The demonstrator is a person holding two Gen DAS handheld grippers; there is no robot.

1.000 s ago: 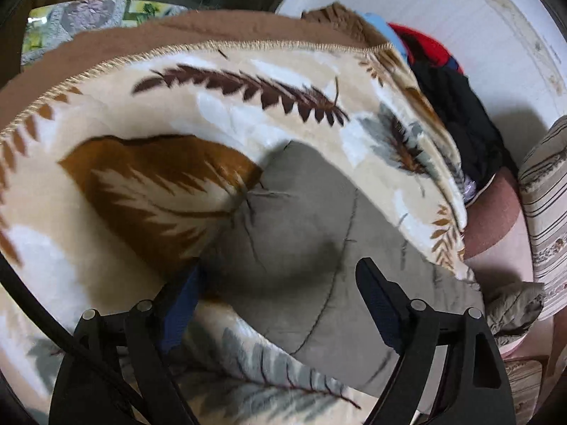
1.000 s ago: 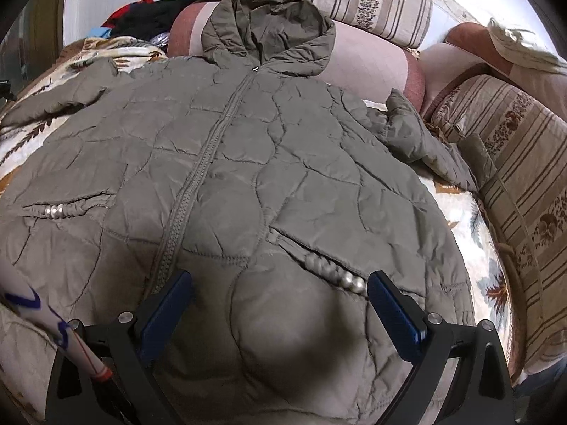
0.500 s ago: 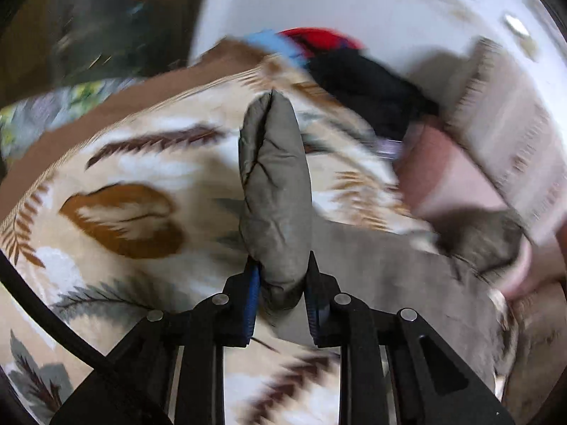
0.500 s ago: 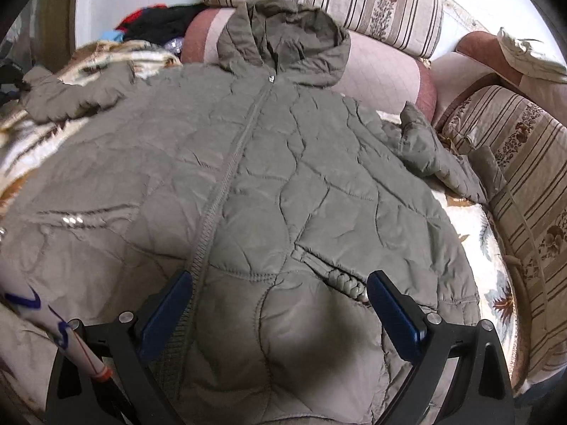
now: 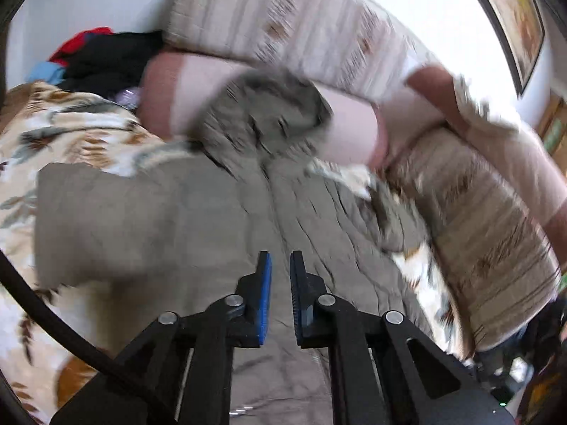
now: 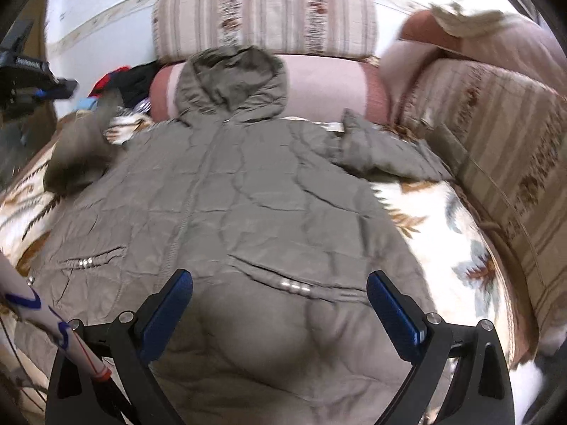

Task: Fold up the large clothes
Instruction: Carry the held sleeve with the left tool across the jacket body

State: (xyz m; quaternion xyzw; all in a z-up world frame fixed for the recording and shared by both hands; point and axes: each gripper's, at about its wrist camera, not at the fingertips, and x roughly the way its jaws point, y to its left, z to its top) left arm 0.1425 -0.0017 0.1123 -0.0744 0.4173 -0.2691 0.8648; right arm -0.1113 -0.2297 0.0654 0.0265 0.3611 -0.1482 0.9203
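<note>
Jacket lies front-up on blanket — long axis 6–12, hood at 12. Left gripper, wide a sec ago, shows jaws nearly closed w/ nothing visible between; sleeve now lifted at 9. Right gripper wide, empty — unchanged.

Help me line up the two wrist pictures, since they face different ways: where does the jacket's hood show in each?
Left wrist view: the hood lies upper centre, blurred, against the pink bolster.
Right wrist view: the hood sits top centre, above the zipper, against the same bolster.
Shared landmark: the striped cushion standing behind the bolster.
</note>
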